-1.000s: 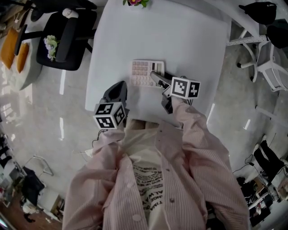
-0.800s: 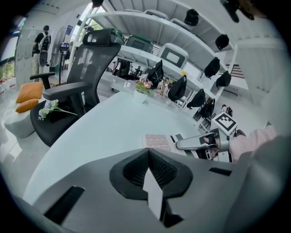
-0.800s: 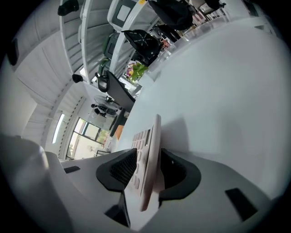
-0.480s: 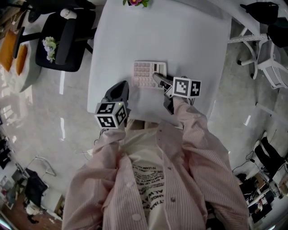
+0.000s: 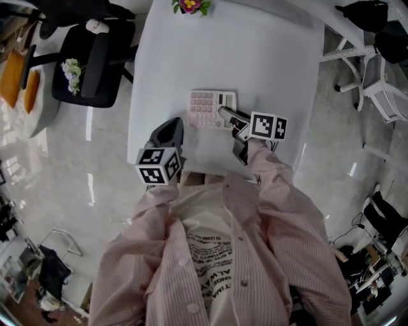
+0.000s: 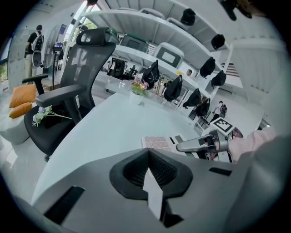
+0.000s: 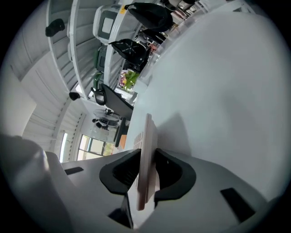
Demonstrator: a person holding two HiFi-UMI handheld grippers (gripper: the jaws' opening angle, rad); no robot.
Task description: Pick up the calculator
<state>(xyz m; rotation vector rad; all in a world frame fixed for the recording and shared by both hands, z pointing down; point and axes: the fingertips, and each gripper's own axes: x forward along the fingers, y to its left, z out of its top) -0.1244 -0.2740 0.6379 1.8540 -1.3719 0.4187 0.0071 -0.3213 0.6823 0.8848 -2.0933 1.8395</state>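
Note:
The calculator point(image 5: 205, 109), pale pink with a dark display strip, lies on the white table point(image 5: 255, 57). My right gripper point(image 5: 225, 114) reaches over its right end. In the right gripper view the calculator point(image 7: 148, 136) stands edge-on between the jaws of the right gripper point(image 7: 146, 158). The jaws have just been closing, and both pads now press on it. My left gripper point(image 5: 172, 123) hangs shut and empty at the table's near left edge, apart from the calculator. In the left gripper view the left gripper point(image 6: 148, 152) has its jaws meeting, with the calculator point(image 6: 157, 142) and the right gripper point(image 6: 182, 146) beyond.
A small pot of flowers point(image 5: 189, 5) stands at the table's far edge. A black office chair point(image 5: 95, 57) is off the table's left side and white chairs point(image 5: 382, 95) to the right. The person's pink sleeves fill the near side.
The right gripper's jaws have narrowed onto the calculator's right end. Both hands stay where they were, and the calculator stays on the table.

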